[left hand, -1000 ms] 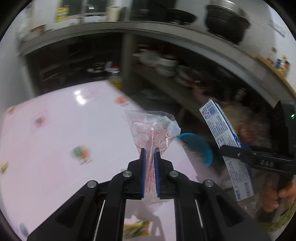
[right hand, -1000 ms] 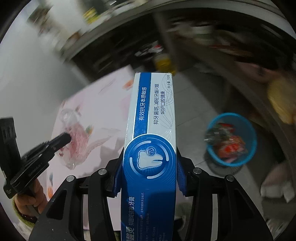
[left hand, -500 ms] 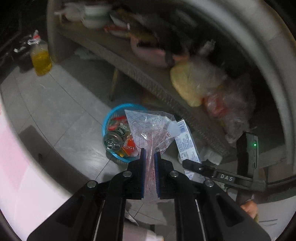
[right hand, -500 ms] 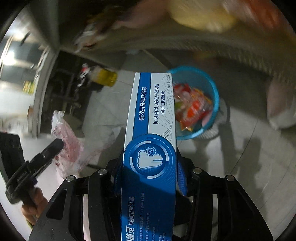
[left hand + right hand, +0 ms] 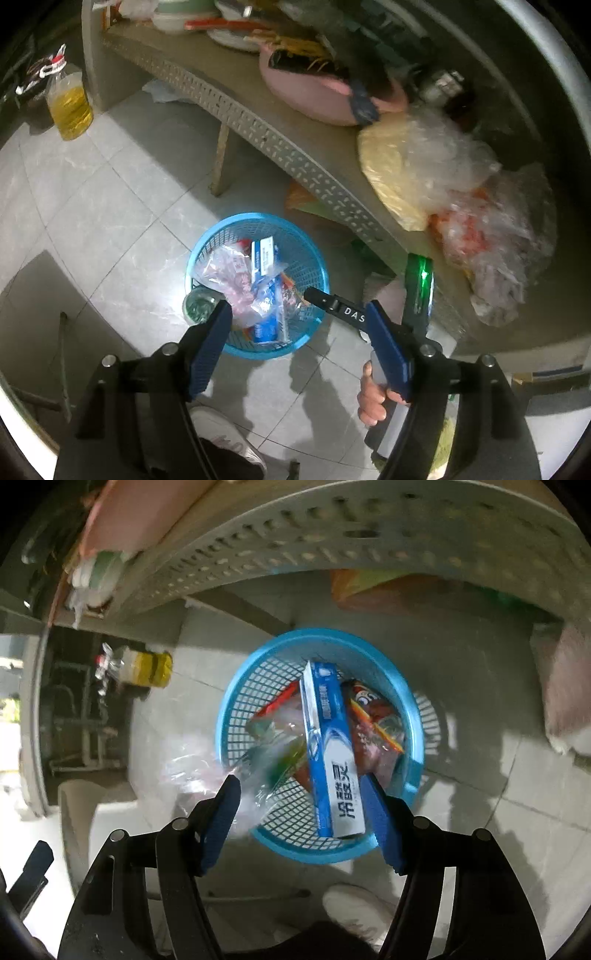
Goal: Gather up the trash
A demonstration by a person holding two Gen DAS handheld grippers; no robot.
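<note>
1. The left claw (image 5: 299, 317) is spread wide with nothing between its blue pads; it hangs above the blue basket (image 5: 317, 258) on the tiled floor (image 5: 110, 206).
2. The right claw (image 5: 301, 794) is likewise wide open and holds nothing; the basket (image 5: 415, 716) lies directly below and ahead of it.
3. The toothpaste box (image 5: 328, 749) lies inside the basket, slanting across the other rubbish, its near end close to the right claw's right finger but apart from it.
4. The clear plastic bag (image 5: 231, 271) with pink print is at the basket's left side; in the right wrist view the bag (image 5: 207, 771) is blurred and seems to hang over the left rim, though I cannot tell whether it has settled.
5. Red snack wrappers (image 5: 373, 720) lie under and beside the box.
6. From the left wrist view the right claw's finger marked "DAS" (image 5: 340, 308) juts over the basket's right rim, with the holding hand (image 5: 373, 398) partly hidden behind the left claw.
7. Further out, a perforated shelf (image 5: 266, 129) carries a pink basin (image 5: 314, 92) and plastic bags (image 5: 461, 184); a bottle of yellow oil (image 5: 70, 107) stands on the floor to the left.
8. A white shoe (image 5: 354, 904) shows at the bottom edge, cut off.
</note>
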